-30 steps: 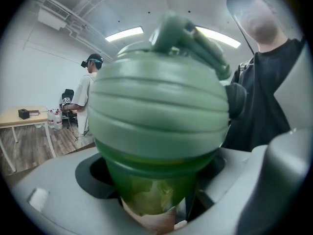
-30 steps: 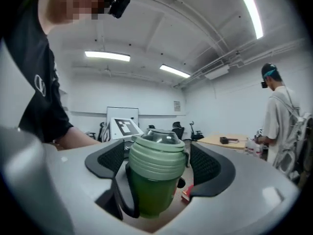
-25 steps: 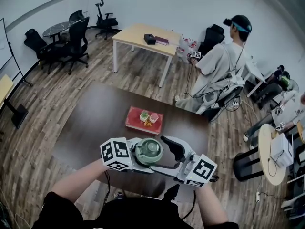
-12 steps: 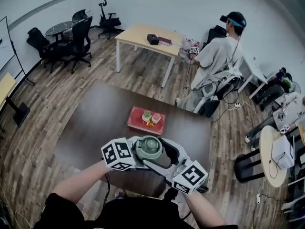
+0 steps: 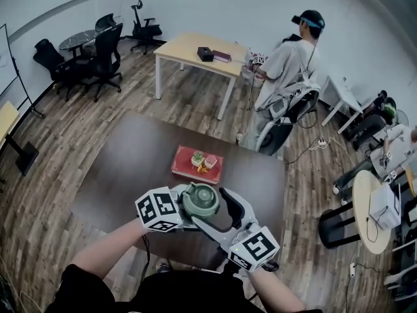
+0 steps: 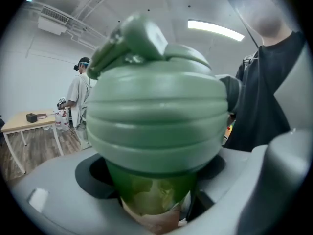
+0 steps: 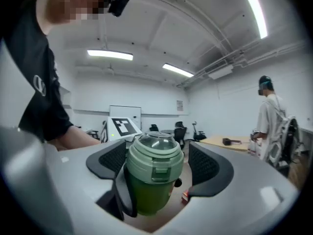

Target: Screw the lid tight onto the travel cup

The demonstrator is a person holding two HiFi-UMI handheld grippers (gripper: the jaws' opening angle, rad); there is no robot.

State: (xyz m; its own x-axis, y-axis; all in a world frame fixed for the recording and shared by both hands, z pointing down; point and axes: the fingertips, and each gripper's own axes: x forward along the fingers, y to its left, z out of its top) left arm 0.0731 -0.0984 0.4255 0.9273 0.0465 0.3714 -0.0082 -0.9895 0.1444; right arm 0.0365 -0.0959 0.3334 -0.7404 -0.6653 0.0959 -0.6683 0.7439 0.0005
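Grip matters here: our left gripper point(image 5: 190, 214) clamps the travel cup point(image 6: 149, 195) above the table's point(image 5: 130, 168) near edge, while our right gripper point(image 7: 157, 173) stands part-open, straddling the lid point(image 7: 154, 155) without pressing (slight gaps show). We should close squarely, then twist level. No brand is readable, only square markers point(image 5: 158, 209).

Red tray point(image 5: 182, 166) of small items on the dark desk point(image 5: 127, 168). Beyond: pale table point(image 5: 192, 47), black chairs point(image 5: 104, 52), standing person point(image 5: 283, 64).

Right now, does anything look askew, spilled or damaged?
Nothing stands out. The lid sits evenly on the travel cup, which the left gripper holds; no spill shows. The right gripper stands open around the lid.
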